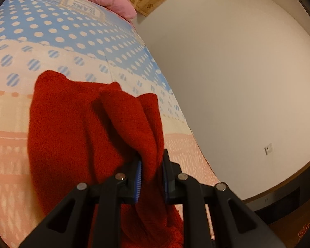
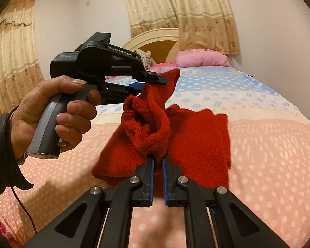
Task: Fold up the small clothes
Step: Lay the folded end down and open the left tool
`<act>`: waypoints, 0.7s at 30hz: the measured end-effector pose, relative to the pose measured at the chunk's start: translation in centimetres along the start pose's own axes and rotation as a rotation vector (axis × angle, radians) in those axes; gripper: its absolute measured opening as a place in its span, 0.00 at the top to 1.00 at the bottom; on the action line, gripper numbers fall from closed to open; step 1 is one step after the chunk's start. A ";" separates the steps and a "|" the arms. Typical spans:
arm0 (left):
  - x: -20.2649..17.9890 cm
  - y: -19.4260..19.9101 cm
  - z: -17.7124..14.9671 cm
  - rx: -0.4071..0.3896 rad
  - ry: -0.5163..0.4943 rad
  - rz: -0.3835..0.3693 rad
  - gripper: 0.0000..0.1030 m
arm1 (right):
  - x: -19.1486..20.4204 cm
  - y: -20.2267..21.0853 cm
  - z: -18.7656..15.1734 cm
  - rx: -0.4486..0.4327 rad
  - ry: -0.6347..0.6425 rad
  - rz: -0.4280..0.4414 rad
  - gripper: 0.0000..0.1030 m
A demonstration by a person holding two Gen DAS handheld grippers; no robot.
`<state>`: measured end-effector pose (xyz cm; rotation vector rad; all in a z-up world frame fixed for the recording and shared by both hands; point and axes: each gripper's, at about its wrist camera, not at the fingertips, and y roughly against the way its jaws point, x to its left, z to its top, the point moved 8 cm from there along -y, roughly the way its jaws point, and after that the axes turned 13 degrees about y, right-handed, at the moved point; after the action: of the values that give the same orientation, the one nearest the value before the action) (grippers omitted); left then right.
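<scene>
A red knitted garment (image 2: 175,136) is held up off the bedspread (image 2: 268,155) by 2 grippers, 1 at each end of a bunched edge. In the right wrist view, the right gripper (image 2: 158,161) is seen at 6 o'clock with its blue-lined jaws drawn almost together, and a thin fold of the red knit is pinched between them. A rolled, ribbed edge of the garment is gathered just above those jaws, and the rest of the cloth hangs toward 4 o'clock, over the pink dotted part of the bedspread.

The left gripper (image 2: 146,82) is seen at 10 o'clock from the garment's middle, gripped by a person's hand (image 2: 51,111) in a dark sleeve. Its jaws are closed on an upper corner of the red knit. In the left wrist view the same gripper (image 1: 152,165) is shown at 6 o'clock, its jaws narrowly parted by a thicker wad of red fabric (image 1: 88,128) clamped between them; the cloth spreads away toward 10 o'clock.

Beyond the garment, at 12 o'clock in the right wrist view, a pink pillow (image 2: 202,59) is laid against a wooden headboard (image 2: 155,41), with patterned curtains (image 2: 179,6) hung behind it. A white wall (image 1: 237,72) is seen at 3 o'clock in the left wrist view.
</scene>
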<state>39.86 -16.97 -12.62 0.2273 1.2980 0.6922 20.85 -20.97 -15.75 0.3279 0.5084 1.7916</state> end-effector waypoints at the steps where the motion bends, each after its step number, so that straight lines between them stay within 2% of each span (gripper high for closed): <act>1: -0.1 -0.3 -0.2 0.005 -0.004 0.003 0.83 | -0.3 0.1 -0.3 0.002 -0.008 -0.003 0.94; 11: -0.9 -5.0 -2.2 0.065 -0.045 0.036 0.83 | -3.4 0.6 -2.8 0.060 -0.097 -0.031 0.94; 14: -1.6 -5.9 -3.5 0.072 -0.103 0.051 0.83 | -4.5 0.5 -3.8 0.076 -0.164 -0.023 0.94; 15: -1.8 -5.8 -3.8 0.069 -0.122 0.059 0.78 | -4.8 0.5 -3.9 0.078 -0.180 -0.019 0.94; 17: -2.3 -5.3 -4.2 0.056 -0.157 0.079 0.77 | -5.3 0.5 -4.3 0.084 -0.210 -0.013 0.94; 19: -2.8 -4.1 -4.8 0.052 -0.206 0.063 0.71 | -5.5 0.4 -4.6 0.090 -0.227 -0.010 0.94; 21: -2.6 -2.1 -5.4 0.015 -0.262 0.094 0.51 | -6.0 0.2 -4.8 0.099 -0.248 -0.010 0.93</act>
<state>35.27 -21.30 -13.11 0.3800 1.0474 0.7075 20.05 -27.58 -19.56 0.6068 0.4219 1.6901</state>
